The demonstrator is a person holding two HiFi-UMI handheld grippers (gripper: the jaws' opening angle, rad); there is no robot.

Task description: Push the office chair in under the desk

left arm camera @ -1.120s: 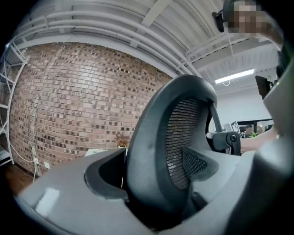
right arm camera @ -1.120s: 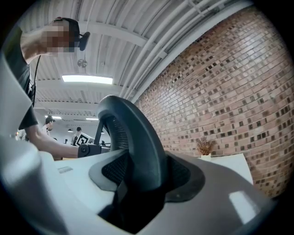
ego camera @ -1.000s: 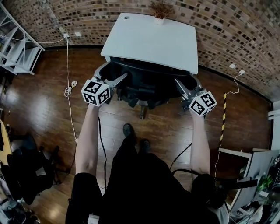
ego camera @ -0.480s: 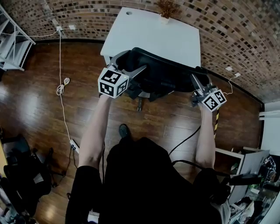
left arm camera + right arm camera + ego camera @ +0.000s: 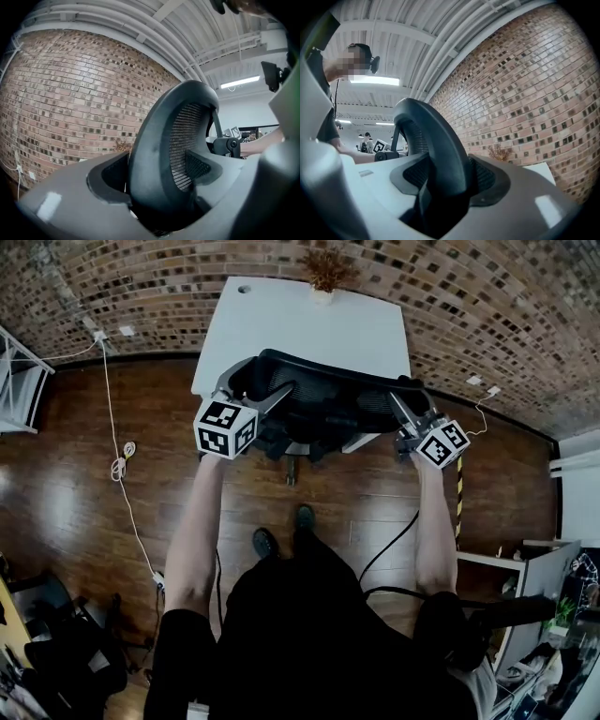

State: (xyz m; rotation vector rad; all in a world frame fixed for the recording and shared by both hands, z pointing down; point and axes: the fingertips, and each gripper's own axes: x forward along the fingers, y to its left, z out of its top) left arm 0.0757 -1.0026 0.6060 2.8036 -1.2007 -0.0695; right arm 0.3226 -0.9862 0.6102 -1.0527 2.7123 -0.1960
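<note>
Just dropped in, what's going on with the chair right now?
A person holds a claw in each hand. The left claw and right claw each grip a side of the backrest of the chair; the left jaws have just been closing on it. The chair sits partly under the white desk.

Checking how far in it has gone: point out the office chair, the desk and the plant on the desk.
office chair [image 5: 326, 399]: head view, on the mesh backrest.
desk [image 5: 309, 326]: head view, on the bare white top.
plant [image 5: 325, 268]: head view, on its dry twigs.
</note>
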